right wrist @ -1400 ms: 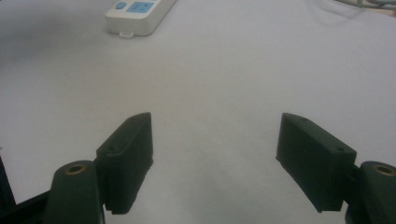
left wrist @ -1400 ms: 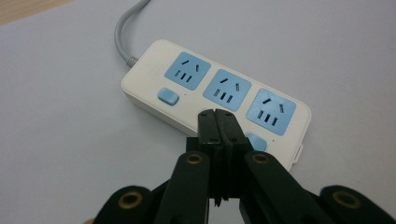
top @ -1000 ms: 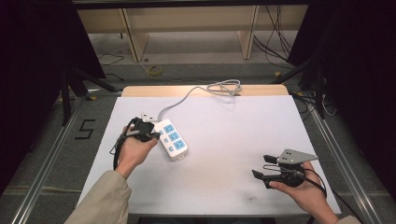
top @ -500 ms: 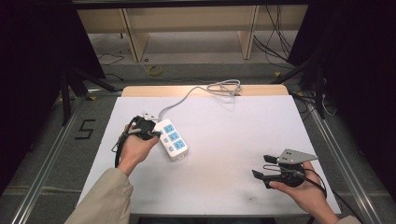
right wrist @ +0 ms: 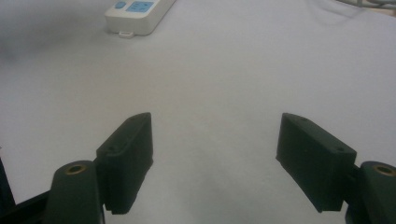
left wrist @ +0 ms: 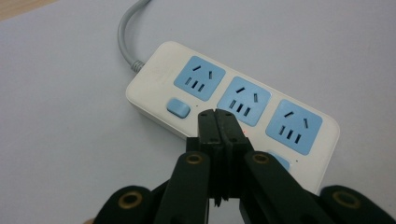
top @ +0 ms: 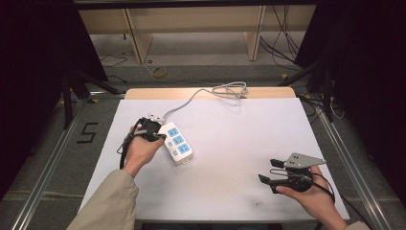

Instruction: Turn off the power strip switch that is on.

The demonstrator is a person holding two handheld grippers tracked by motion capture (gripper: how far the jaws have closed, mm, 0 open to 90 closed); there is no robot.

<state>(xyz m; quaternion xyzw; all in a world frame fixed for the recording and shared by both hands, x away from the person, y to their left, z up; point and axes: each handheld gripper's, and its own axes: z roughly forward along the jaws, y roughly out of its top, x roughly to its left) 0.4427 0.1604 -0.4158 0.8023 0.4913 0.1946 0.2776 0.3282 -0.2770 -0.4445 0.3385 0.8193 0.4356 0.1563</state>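
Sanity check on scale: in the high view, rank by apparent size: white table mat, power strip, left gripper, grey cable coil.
1. white table mat
2. power strip
3. left gripper and grey cable coil: look alike, unranked; the coil lies farther from the camera.

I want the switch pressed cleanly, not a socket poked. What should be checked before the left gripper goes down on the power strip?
1. Left gripper jaws shut to one tip: ok.
2. Tip over a blue switch: not ok, it sits between the buttons, by the middle socket.
3. Power strip flat on the table: ok.
4. Grey cord clear of the tip: ok.
5. Right gripper open, away from the strip: ok.
6. Tip touching the strip: cannot tell.
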